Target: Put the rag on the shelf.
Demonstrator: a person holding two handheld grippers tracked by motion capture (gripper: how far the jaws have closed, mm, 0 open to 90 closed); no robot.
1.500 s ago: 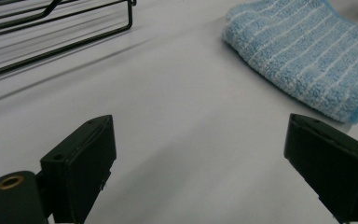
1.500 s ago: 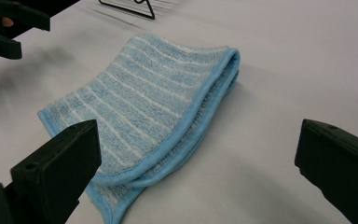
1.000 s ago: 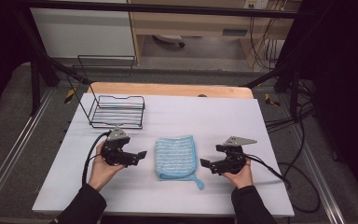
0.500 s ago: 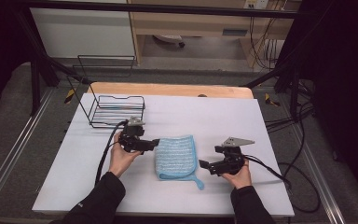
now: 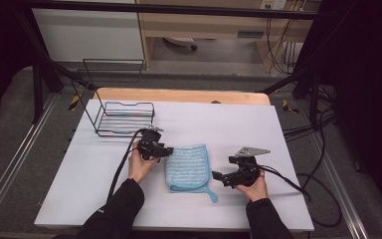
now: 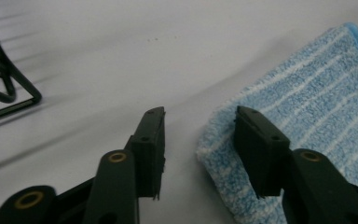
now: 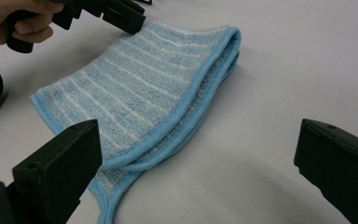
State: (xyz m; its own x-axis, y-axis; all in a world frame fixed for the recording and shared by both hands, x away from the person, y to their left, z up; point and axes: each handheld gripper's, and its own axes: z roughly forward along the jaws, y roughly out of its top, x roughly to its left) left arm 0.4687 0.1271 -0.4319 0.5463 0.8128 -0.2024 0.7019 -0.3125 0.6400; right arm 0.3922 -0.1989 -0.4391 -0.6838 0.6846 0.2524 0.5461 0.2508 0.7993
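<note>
A folded light-blue striped towel (image 5: pixel 188 167) lies flat on the white table (image 5: pixel 229 124) between my two grippers. My left gripper (image 5: pixel 168 150) is at the towel's far left corner. Seen along its jaws, my left gripper (image 6: pixel 198 122) has one jaw over the towel (image 6: pixel 307 93) and the other over bare table. The corner lies between the jaws, which have just been closing and still show a gap. My right gripper (image 5: pixel 217 176) hovers by the towel's right edge. Its jaws stand wide open (image 7: pixel 198 133) with the towel's (image 7: pixel 135 88) near corner between them, untouched.
A black wire basket (image 5: pixel 124 118) stands at the table's far left, just beyond the left hand. Cables trail from both grippers toward the table's near edge and off to the right. A wooden board (image 5: pixel 179 94) lines the far edge.
The left hand has carried its gripper right and forward to the towel's far left corner, and its jaws have narrowed. The right gripper and the towel have stayed put.
</note>
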